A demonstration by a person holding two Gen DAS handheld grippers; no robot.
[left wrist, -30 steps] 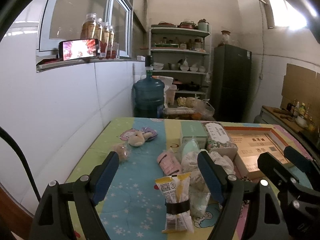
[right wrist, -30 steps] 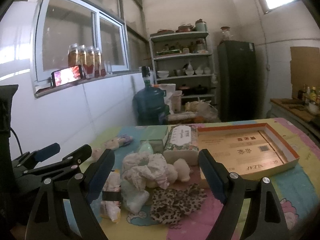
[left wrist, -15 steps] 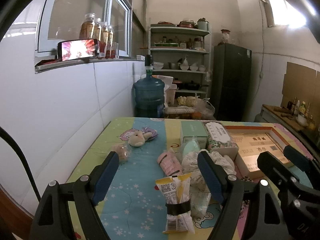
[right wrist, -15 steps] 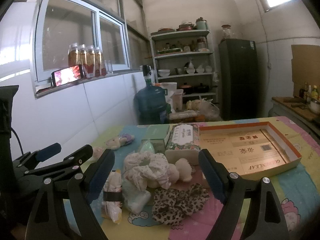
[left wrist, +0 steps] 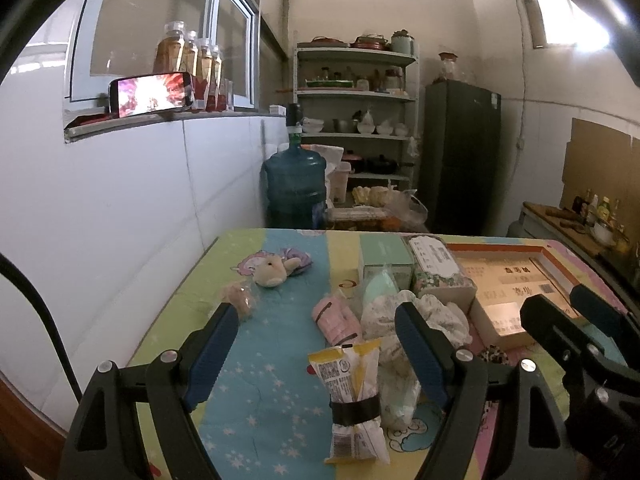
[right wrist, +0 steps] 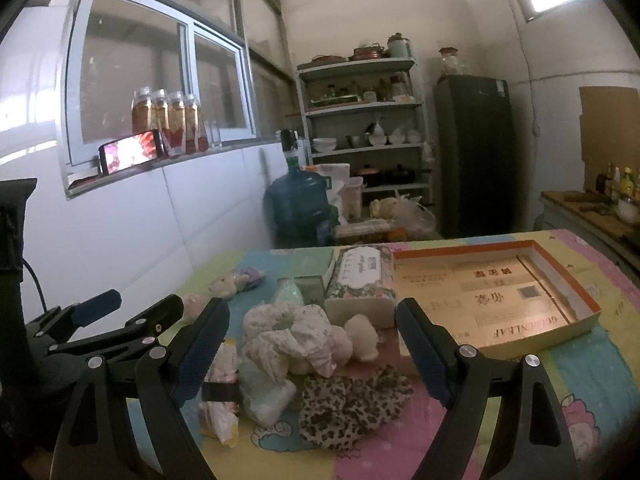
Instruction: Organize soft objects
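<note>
Taking the floral tissue pack point(right wrist: 362, 280) as the landmark, the far left of the cartoon-print tablecloth point(left wrist: 256, 392) holds a small wrapped tan toy point(left wrist: 239, 298) and, behind it, a beige plush animal point(left wrist: 273, 272), both well apart from the pack with bare cloth around them up to the table's left edge by the white wall. The left gripper point(left wrist: 316, 344) hovers over the near part of the table, jaws spread wide and holding nothing; between its blue pads point(left wrist: 212, 350) lies a yellow-and-white snack packet point(left wrist: 354, 392) bound with a black band, its print too small to read. Just beyond that sits a pink rolled bundle point(left wrist: 336, 318), then a mint-green soft item point(left wrist: 380, 286) leaning on a pale green box point(left wrist: 384, 254) that touches the pack's left side. In front of the pack a white floral scrunchie point(right wrist: 294, 332) and cream pom-poms point(right wrist: 360, 338) are heaped together, with a leopard-print scrunchie point(right wrist: 354, 402) nearest, all lying between the fingers of the right gripper point(right wrist: 314, 342), which is likewise wide open and empty. To the right of the pack is a shallow orange-rimmed cardboard tray point(right wrist: 576, 286); its floor bears Chinese characters and, upside down, "GOLDENLEAF". Right of the tray, bare cloth runs to the table's edge
</note>
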